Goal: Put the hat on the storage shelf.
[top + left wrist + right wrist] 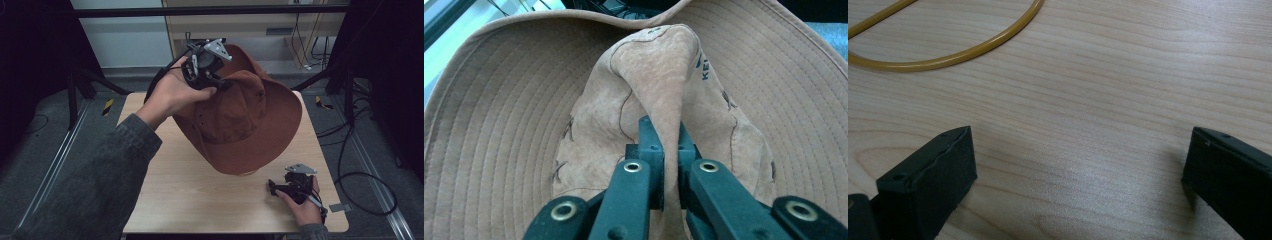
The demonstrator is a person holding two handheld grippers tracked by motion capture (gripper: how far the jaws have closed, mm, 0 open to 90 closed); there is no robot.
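- The tabletop (190,200) was pale wood with rounded corners.
- A brown hat (250,125) touched it near the middle, tilted.
- A yellow tube (948,60) curved across the wood.
- The right hand-held gripper (280,189) sat near its right front corner.

- We see a rust-brown hat (240,120), its brim stitched in concentric rows.
- We see a pale wood-grain tabletop (200,200).
- We see a yellow ring (948,60).

Left gripper (663,150): black jaws pinched tight on raised fold of tan suede hat (499,125) crown. Stitched brim curving all round behind. Dark lettering on crown, partly hidden.
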